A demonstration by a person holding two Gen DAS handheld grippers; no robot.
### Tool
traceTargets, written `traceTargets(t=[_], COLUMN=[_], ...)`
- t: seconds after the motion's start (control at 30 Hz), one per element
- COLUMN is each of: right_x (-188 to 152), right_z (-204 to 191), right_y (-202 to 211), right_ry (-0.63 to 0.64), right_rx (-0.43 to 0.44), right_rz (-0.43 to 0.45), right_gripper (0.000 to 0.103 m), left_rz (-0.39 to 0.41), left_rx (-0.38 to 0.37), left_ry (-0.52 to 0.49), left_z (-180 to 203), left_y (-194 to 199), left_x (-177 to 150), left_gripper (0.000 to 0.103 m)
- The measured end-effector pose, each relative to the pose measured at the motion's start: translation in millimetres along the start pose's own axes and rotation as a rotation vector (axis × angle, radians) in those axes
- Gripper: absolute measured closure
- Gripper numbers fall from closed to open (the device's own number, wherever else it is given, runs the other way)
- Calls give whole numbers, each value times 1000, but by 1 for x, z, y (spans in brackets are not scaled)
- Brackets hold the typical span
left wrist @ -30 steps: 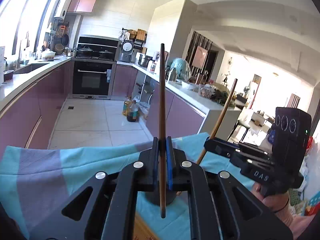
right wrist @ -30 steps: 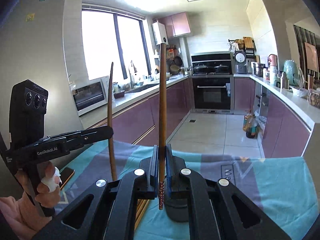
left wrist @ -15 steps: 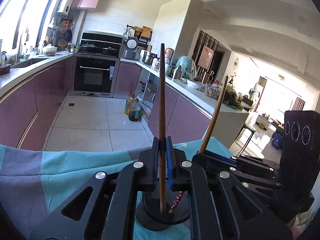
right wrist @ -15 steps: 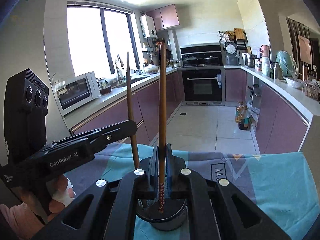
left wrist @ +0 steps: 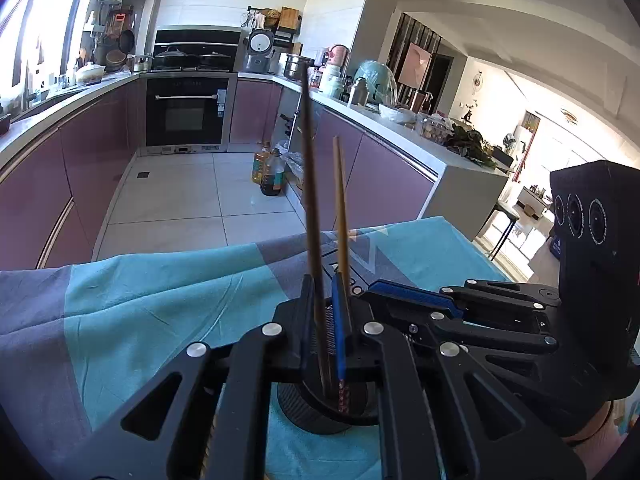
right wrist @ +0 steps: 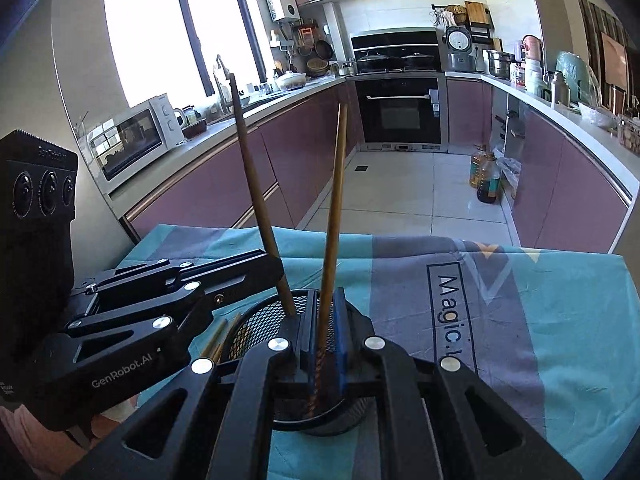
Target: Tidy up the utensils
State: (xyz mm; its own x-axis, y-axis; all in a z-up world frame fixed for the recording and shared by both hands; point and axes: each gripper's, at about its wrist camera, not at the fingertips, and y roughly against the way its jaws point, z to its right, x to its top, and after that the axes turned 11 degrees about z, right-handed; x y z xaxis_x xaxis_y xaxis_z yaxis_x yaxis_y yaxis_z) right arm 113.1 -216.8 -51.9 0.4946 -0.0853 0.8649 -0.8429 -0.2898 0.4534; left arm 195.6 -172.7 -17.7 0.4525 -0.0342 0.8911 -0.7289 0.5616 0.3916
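Observation:
A black mesh utensil holder point(left wrist: 320, 408) point(right wrist: 256, 328) stands on the cloth-covered table. My left gripper point(left wrist: 323, 320) has its jaws slightly apart, with a dark brown chopstick point(left wrist: 310, 184) between them, tilted, its lower end inside the holder. My right gripper point(right wrist: 323, 332) also stands slightly apart around a lighter chopstick point(right wrist: 334, 208) with a patterned end point(right wrist: 314, 384) down in the holder. Each gripper shows in the other's view: right gripper body point(left wrist: 500, 312), left gripper body point(right wrist: 160, 304). Both chopsticks lean loosely.
A teal and grey cloth point(left wrist: 160, 300) point(right wrist: 500, 300) covers the table. More chopsticks point(right wrist: 214, 340) lie on the cloth left of the holder. Kitchen counters, an oven point(left wrist: 186, 110) and oil bottles point(right wrist: 486, 178) lie beyond the table's far edge.
Both grippers moved down over the holder and lowered the chopsticks into it. The jaws have loosened, and both chopsticks now tilt instead of standing clamped upright.

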Motion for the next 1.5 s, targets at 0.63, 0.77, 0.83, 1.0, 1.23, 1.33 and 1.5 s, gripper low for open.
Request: traceTargets(t=[0.63,0.77,0.83,1.0,1.23,1.33,1.5], right_x=[-15,-34,-46,-74,-104,-108,-112], right_z=[-32,-50,-57,-66,-79,-83,-86], right_y=[59,61,54,28,5,4,1], right_ry=[49,75,80,64,64,82,73], right_rx=[124,176,187,163,139,113,96], right_rz=[87,41,-2,-100,-183,-187,-199], right_gripper=[69,67,67,67,67,67,67], left_rz=[49,-3,-44,-148,-219,-235,-267], left_rx=[89,141,165,175,171,176,190], left_ry=[-49,-49,-40,-22,-39,-40,-48], left_z=[-58,-85,-92,-109,-99,-96,-93], left_y=[100,121,122,125,111,108,101], left_x=[-6,-35,-53,-97,-128,-132,-136], left_gripper=[63,62,62,62,62,62,64])
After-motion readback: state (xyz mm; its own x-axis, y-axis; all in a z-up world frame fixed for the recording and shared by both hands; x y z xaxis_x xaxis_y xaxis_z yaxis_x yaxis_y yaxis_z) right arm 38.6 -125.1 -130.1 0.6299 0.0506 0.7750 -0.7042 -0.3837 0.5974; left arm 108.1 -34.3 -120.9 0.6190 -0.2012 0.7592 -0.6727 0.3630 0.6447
